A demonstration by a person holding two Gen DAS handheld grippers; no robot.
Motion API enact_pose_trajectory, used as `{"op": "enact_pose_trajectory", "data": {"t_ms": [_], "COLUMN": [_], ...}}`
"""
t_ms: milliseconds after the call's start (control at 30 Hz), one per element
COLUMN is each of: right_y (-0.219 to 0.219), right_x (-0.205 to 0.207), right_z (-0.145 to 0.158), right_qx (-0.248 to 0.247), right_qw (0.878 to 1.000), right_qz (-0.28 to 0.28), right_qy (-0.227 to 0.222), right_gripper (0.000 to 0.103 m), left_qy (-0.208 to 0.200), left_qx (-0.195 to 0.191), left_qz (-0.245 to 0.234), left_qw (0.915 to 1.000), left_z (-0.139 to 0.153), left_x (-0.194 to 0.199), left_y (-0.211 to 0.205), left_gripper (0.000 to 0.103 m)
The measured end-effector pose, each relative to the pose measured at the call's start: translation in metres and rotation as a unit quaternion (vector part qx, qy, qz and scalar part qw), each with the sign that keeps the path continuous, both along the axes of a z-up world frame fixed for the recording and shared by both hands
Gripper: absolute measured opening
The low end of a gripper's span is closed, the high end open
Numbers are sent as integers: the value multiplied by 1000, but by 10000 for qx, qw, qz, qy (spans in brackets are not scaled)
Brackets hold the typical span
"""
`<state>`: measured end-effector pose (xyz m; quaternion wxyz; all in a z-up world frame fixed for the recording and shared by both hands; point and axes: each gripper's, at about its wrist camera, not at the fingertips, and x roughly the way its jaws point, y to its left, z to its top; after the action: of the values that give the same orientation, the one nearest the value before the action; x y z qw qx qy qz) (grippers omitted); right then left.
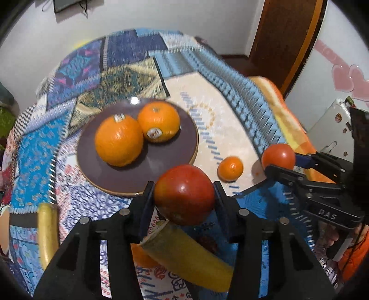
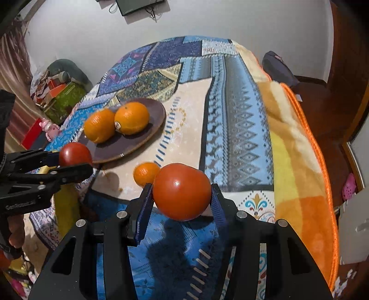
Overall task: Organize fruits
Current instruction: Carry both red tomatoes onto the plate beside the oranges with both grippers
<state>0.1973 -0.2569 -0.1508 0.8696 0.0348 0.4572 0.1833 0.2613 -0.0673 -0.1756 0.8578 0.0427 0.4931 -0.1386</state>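
Tomato [image 1: 184,195] clamped between the left gripper [image 1: 184,196] fingers, raised above a banana [image 1: 191,260] on the patterned blanket [image 1: 34,150]. Second tomato [image 2: 182,191] pinched the same way in the right gripper [image 2: 182,196], off the cloth, just in front of a small orange [image 2: 145,173]. Two large stickered oranges [image 1: 118,140] touching each other on the brown plate [image 1: 110,180], beyond both grippers. Another banana [image 1: 47,233] near the left edge.

White walls [image 2: 219,20] enclosed the room, with a dark screen [image 2: 138,5] mounted high. A brown wooden door [image 1: 286,39] stood beyond the table's far right corner, pink heart decals [image 1: 346,77] beside it. A patchwork blanket [image 2: 242,115] covered the table.
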Motion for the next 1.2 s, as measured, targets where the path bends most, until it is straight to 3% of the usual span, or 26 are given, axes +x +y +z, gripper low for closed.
{"op": "enact_pose_trajectory", "data": {"t_ms": [167, 400, 1200], "right_y": [17, 48, 114], "right_x": [6, 17, 59], "right_z": [13, 21, -9], "right_qx": [-3, 46, 8], "right_qw": [9998, 9989, 9968], "right_qz": [122, 365, 791], "right_qy": [-164, -278, 130], "right_gripper": [45, 45, 45], "left_qy": [-353, -510, -253], "left_qx": [-43, -154, -366], "left_qz": [142, 518, 1042], "left_qw": [9993, 9972, 9936], "left_z": [24, 37, -5], "left_x": [-5, 1, 35], "left_y": [16, 50, 109], "left_gripper": [48, 48, 48]}}
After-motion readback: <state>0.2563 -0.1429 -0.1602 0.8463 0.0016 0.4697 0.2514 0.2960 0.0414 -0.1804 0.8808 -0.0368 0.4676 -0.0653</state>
